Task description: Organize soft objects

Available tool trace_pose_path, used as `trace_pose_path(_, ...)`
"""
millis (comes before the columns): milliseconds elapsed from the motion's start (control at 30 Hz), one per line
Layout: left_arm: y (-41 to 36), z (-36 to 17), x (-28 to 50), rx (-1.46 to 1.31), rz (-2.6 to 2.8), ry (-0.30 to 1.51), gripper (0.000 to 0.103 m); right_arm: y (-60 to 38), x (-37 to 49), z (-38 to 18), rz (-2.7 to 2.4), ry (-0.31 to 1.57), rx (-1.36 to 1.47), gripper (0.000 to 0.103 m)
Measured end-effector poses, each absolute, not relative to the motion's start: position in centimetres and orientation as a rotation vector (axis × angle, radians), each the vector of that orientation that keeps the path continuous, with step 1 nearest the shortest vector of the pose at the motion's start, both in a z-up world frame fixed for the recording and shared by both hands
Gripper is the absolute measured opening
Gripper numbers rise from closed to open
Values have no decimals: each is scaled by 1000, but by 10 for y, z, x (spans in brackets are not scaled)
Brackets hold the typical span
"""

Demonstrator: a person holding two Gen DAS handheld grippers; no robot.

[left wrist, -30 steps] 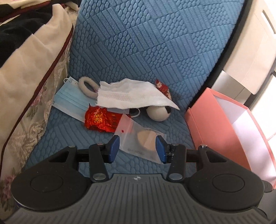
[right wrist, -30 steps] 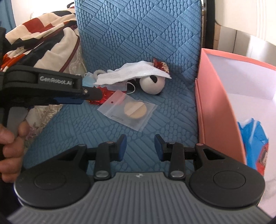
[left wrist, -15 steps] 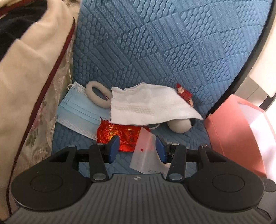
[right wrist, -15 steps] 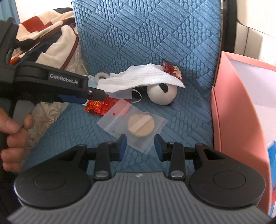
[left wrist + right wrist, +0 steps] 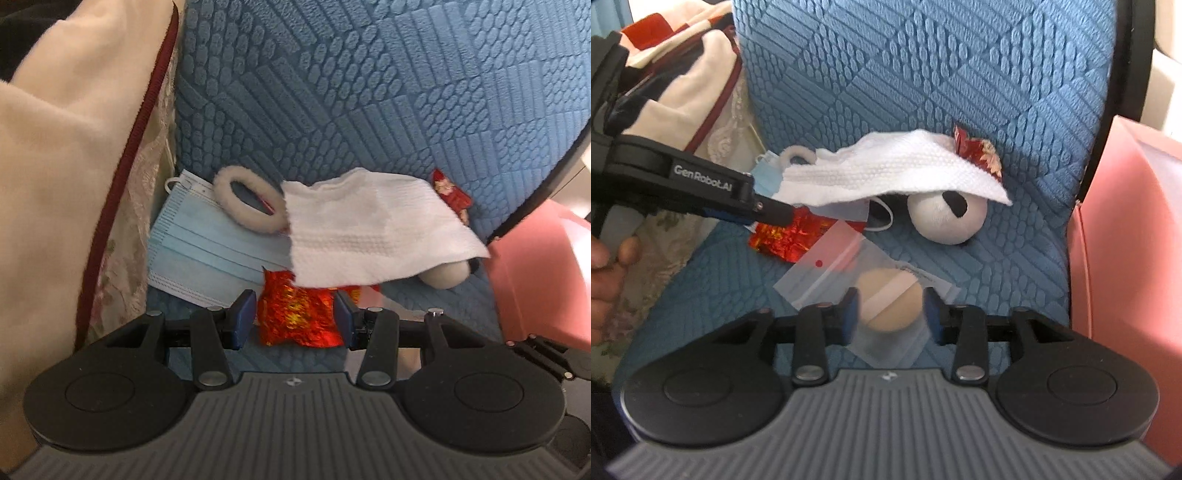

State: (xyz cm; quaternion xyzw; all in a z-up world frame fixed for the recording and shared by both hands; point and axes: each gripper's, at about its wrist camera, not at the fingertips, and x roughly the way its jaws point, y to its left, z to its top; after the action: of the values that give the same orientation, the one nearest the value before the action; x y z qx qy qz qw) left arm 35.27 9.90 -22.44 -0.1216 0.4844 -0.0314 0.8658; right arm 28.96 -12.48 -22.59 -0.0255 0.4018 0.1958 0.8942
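Both tools agape: left tool (image 5: 293, 318) astride one red wrapper (image 5: 295, 317) (untouched), right tool (image 5: 890, 314) just widened.

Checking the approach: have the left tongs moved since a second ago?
Yes. The left tongs moved toward the chair back; the red foil wrapper now sits between their open jaws.

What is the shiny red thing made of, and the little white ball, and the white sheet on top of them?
The shiny red wrapper looks like crinkled metallic foil: it glints orange and holds sharp creases. The white ball seems to be plush fabric, matte and fuzzy, with a black patch. The white sheet looks like paper towel or tissue: embossed dimples, thin limp drape.
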Motion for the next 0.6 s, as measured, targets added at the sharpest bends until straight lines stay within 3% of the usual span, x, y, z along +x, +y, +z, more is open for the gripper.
trace_pose_path(67, 99, -227, 356, -244, -60, 1026, 52, -125, 292, -228, 416, 836, -34, 61)
trace_pose_path(600, 90, -237, 361, -255, -77, 1044, 52, -108, 298, -240, 434, 872, -138, 66)
